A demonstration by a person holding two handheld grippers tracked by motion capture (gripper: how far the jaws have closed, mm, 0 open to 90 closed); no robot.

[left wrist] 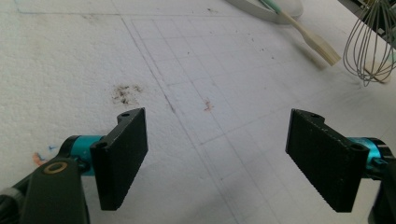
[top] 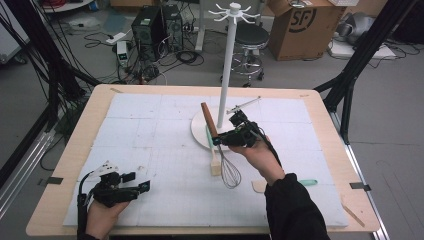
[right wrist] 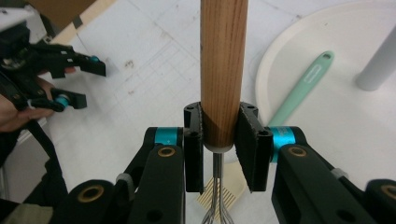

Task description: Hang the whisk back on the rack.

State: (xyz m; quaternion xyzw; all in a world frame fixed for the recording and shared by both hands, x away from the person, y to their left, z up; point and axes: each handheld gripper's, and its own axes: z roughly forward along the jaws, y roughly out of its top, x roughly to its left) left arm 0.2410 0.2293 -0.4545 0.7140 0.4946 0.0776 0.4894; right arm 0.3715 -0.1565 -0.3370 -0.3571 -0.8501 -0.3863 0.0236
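1. We saw the right gripper (right wrist: 219, 140) clamped on the wooden handle of a whisk (top: 220, 145), its black pads pressed against both sides of the handle just above the metal collar.
2. The whisk hung above the white foam mat (top: 150, 130), handle tilted up toward the base of the white stand (top: 226, 75), wire loops pointing down toward the person.
3. A mint-green spatula (right wrist: 302, 88) lay partly on the stand's round base (right wrist: 327, 37), just beside the whisk.
4. The left gripper (top: 129, 186) sat low near the mat's front left corner, well apart from the whisk.
5. Its jaws stood wide apart with nothing between them, bare mat showing in the gap.
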